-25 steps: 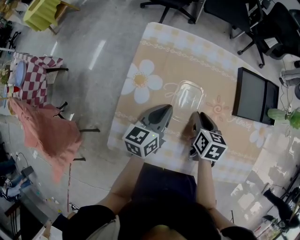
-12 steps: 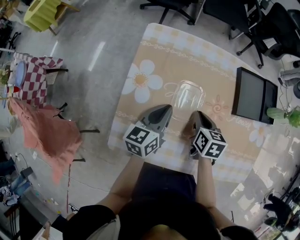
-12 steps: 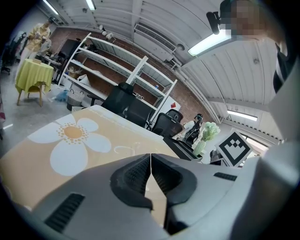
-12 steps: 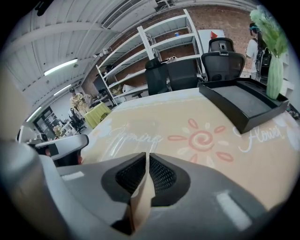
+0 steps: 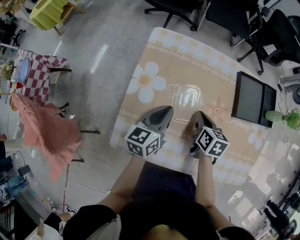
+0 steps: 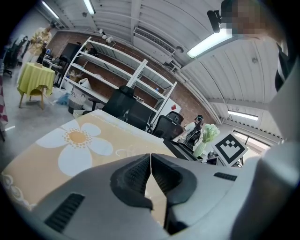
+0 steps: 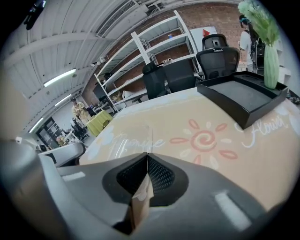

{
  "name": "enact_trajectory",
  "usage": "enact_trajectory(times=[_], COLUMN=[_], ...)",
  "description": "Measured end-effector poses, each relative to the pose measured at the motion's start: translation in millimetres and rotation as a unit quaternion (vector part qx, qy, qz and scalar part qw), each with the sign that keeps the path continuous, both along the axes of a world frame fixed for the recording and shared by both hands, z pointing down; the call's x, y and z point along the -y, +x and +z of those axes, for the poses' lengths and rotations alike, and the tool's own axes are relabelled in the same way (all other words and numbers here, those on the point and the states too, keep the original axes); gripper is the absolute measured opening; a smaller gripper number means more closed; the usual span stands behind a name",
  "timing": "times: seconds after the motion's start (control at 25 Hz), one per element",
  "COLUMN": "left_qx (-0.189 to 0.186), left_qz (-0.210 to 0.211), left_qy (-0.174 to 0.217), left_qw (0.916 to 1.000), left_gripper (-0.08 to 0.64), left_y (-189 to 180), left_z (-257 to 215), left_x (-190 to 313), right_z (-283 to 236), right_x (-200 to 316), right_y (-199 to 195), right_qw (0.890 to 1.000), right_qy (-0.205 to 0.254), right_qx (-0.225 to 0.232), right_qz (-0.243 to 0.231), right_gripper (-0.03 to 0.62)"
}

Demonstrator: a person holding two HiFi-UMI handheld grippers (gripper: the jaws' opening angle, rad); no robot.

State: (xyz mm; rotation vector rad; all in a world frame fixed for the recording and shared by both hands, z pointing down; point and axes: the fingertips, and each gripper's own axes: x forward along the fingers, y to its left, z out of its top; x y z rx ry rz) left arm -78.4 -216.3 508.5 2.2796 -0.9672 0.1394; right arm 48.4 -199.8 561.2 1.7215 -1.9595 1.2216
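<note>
Left gripper [image 6: 150,157] and right gripper [image 7: 147,157]: jaws pressed together, nothing between them. Head view shows the clear container [image 5: 186,97], empty, on the worktop [image 5: 159,56] just ahead, between both. Right gripper view alone shows the black tray's [image 7: 243,96] bare inside.

A glossy grey floor [image 5: 93,70] with streaks of reflected light surrounds a table [image 5: 159,51] covered in a beige cloth printed with flowers, and black office chairs [image 5: 225,11] stand at the table's far edge. Off to the left are a yellow-draped table [image 5: 47,11], a red-checked cloth [image 5: 40,70] and a pink cloth [image 5: 49,133]. White shelves [image 6: 115,58] line a brick wall [image 7: 215,13] under a white panelled ceiling [image 6: 154,18] with strip lights [image 6: 208,43].
</note>
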Motion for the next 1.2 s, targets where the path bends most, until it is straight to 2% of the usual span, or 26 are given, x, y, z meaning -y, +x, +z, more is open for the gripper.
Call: enact_trajectory(times=[0.44,1.2], left_qx=[0.007,0.032], left_qz=[-0.001,-0.017], left_qy=[0.02,0.072], left_qw=[0.9998,0.9968], left_gripper=[0.012,0.012], left_y=[2.3,14.7], left_z=[-12.3,-49.1], left_x=[-12.6,-37.0], right_z=[-21.2,-74.7], right_x=[-11.5,-18.2], right_y=[5.9,13.6], right_qw=[0.999,0.993], right_qy=[0.032,0.103], right_qx=[0.028,0.054], right_qz=[0.018,-0.004], right_gripper=[0.005,0.005])
